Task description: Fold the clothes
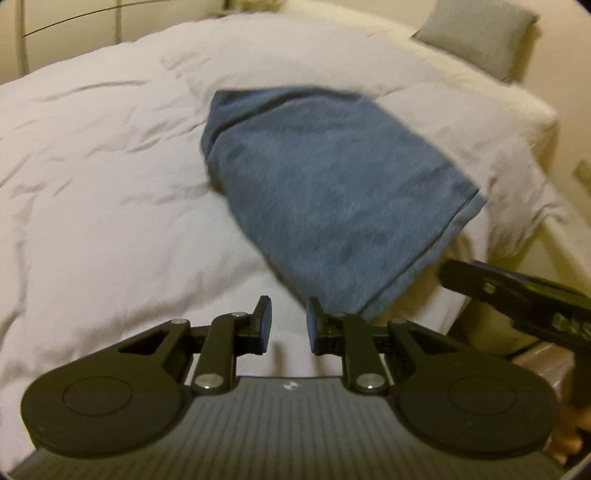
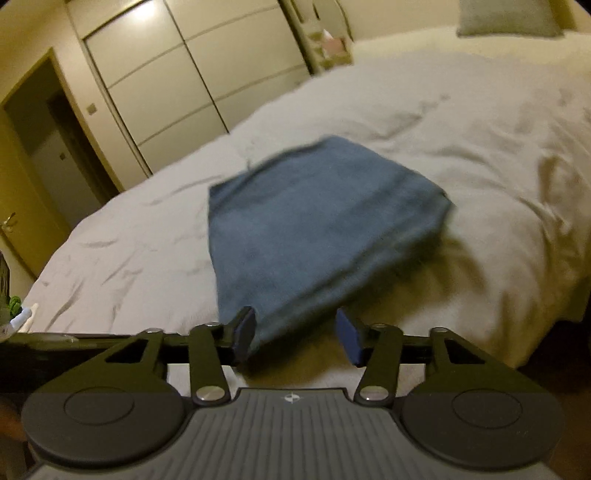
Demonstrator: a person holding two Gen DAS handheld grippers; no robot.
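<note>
A folded blue garment [image 1: 325,192] lies on the white duvet [image 1: 92,166], blurred, with a shadow under its near right edge. My left gripper [image 1: 289,321] is open just short of the garment's near corner, nothing between its fingers. The right gripper's black body [image 1: 517,295] reaches in from the right of that view. In the right wrist view the same garment [image 2: 314,221] fills the middle of the bed [image 2: 480,147]. My right gripper [image 2: 297,334] is wide open, and the garment's near corner sits just ahead of its left finger [image 2: 245,330], not clamped.
A grey pillow [image 1: 480,29] rests at the head of the bed. A wardrobe with sliding doors [image 2: 166,74] and a dark doorway [image 2: 55,147] stand beyond the far side. The bed's edge drops off at the right [image 1: 546,229]. A hand [image 1: 569,435] shows low right.
</note>
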